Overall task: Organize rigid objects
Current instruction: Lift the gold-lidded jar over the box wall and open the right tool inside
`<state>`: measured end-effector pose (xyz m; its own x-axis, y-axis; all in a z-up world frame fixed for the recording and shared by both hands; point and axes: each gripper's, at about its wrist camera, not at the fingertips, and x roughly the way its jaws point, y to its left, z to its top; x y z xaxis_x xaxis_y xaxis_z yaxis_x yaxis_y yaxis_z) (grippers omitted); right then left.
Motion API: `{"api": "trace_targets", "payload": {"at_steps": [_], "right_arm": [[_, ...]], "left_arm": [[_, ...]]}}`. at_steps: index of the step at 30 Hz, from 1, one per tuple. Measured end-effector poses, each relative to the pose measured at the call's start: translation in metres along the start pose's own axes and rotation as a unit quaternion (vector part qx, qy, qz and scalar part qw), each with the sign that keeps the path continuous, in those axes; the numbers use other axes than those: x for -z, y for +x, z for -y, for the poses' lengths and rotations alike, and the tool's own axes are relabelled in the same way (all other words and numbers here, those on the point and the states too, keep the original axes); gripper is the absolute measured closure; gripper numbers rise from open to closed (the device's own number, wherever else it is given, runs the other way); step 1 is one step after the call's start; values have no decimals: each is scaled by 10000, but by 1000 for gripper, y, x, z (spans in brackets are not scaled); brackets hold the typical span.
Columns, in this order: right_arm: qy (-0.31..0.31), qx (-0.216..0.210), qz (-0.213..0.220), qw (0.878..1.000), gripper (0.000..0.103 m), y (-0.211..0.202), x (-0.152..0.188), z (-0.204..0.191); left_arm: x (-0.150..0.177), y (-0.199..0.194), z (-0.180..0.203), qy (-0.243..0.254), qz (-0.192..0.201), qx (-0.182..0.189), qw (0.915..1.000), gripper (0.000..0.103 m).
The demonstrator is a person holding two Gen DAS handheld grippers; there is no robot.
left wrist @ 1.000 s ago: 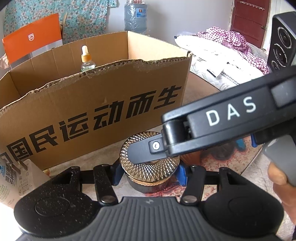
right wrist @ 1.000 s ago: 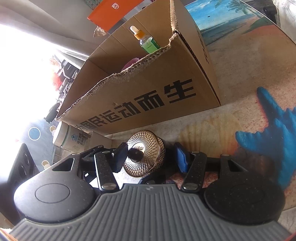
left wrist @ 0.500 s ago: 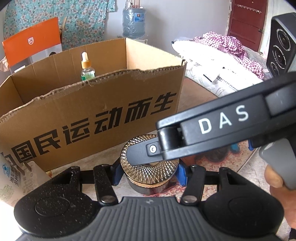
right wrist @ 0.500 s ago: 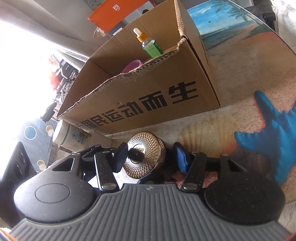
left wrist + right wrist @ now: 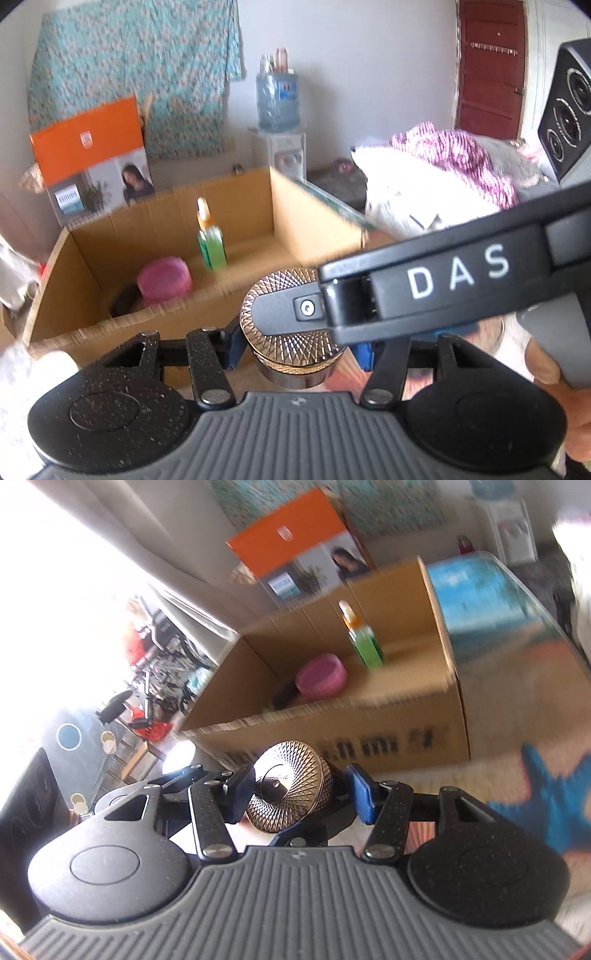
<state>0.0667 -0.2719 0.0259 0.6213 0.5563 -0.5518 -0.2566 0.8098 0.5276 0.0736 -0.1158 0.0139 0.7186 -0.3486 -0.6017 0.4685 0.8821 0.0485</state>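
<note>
Cardboard box (image 5: 92, 280) behind, both hand-held grippers (image 5: 297, 345) (image 5: 299, 788) clamped on upright gold-lidded jar (image 5: 291, 354), lid upward

A glass-topped bench (image 5: 517, 686) printed with a beach scene and a blue starfish carries an open cardboard box (image 5: 406, 716), with a white container (image 5: 181, 755) standing just beside the box's near corner.

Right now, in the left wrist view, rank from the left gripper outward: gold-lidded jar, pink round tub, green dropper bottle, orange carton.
1. Gold-lidded jar: between the left gripper fingers.
2. Pink round tub: inside the box, left.
3. Green dropper bottle: deeper inside.
4. Orange carton: behind the box.
</note>
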Motion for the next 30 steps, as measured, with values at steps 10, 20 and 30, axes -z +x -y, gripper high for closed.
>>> {"api": "trace_targets", "payload": {"at_steps": [10, 20, 30], "right_arm": [[-616, -39, 299, 9976, 48, -5, -71, -16], [-560, 42, -527, 9970, 48, 65, -158, 24], [-511, 230, -1200, 9912, 49, 138, -195, 59]], "left_arm": [[-66, 17, -15, -138, 102, -145, 9997, 46], [-112, 101, -54, -738, -661, -71, 9951, 46], [-120, 169, -83, -1451, -1237, 23, 9817, 46]]}}
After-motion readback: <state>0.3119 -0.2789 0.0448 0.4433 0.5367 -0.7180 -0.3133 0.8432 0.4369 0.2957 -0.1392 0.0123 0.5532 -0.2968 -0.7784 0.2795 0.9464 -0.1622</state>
